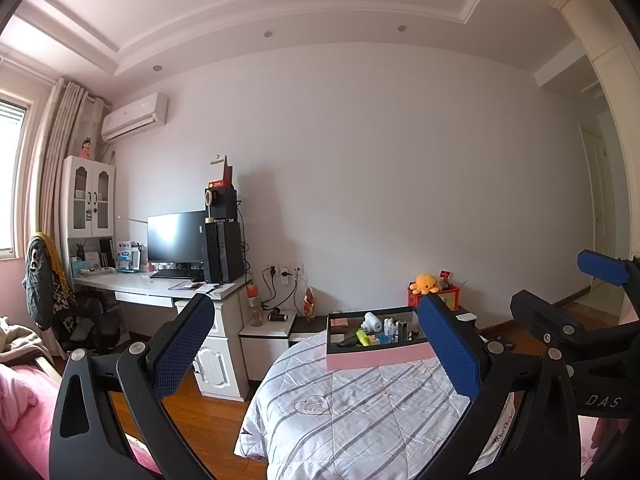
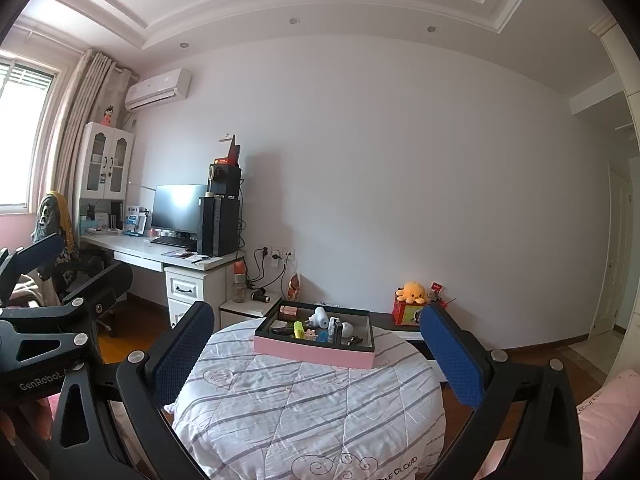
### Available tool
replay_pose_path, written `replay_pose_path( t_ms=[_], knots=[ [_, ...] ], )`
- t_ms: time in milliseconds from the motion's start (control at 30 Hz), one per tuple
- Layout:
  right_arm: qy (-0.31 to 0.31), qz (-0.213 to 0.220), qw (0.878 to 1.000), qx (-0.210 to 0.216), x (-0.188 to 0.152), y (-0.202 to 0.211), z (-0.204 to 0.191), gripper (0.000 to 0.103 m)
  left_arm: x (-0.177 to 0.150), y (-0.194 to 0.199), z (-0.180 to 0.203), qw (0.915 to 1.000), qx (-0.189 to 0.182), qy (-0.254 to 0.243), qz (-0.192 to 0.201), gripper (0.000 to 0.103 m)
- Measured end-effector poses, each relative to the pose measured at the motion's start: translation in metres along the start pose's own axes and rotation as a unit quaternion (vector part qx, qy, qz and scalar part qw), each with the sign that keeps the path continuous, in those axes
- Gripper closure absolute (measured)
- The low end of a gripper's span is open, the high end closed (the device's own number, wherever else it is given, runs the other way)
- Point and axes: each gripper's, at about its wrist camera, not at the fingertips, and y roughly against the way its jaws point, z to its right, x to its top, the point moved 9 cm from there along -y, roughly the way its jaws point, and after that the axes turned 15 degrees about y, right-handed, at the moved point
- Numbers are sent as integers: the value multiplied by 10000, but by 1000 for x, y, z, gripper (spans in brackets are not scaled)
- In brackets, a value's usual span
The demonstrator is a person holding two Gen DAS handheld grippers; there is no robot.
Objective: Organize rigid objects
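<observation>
Two views, both facing the pink box on the striped quilt.

From the left wrist: left gripper point(image 1: 316, 344) held wide apart, nothing between its blue pads point(image 1: 182, 344), raised well short of the box point(image 1: 376, 354). Box sitting on the far part of the quilt point(image 1: 360, 408), dark inside, filled with small things: a yellow marker point(image 1: 362, 337) near the front wall, a white roll point(image 1: 373, 321) behind it, small bottles point(image 1: 392, 328) to the right of the roll. Behind the box and to its right, an orange plush toy point(image 1: 426, 283) on a red box. Far left of the box, a white desk point(image 1: 160, 286) with a monitor point(image 1: 176, 237). Right of the box, part of the right gripper point(image 1: 600, 268), also spread.

From the right wrist: right gripper point(image 2: 316, 346) released, wide, empty, well apart from the box point(image 2: 316, 350). Inside the box, the yellow marker point(image 2: 298, 329) near the middle, a white plug-like thing point(image 2: 320, 317) behind it. Plush toy point(image 2: 412, 293) behind and right of the box. Far left of the box, the left gripper point(image 2: 48, 252), fingers spread.
</observation>
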Motion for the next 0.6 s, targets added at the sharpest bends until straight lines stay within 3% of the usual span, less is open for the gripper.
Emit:
replay_pose_path(
  t_ms=[600],
  knots=[
    [26,8,10000,-20,3,2,-2,0,0,0,-4,10000,18,29,9,0]
  ],
)
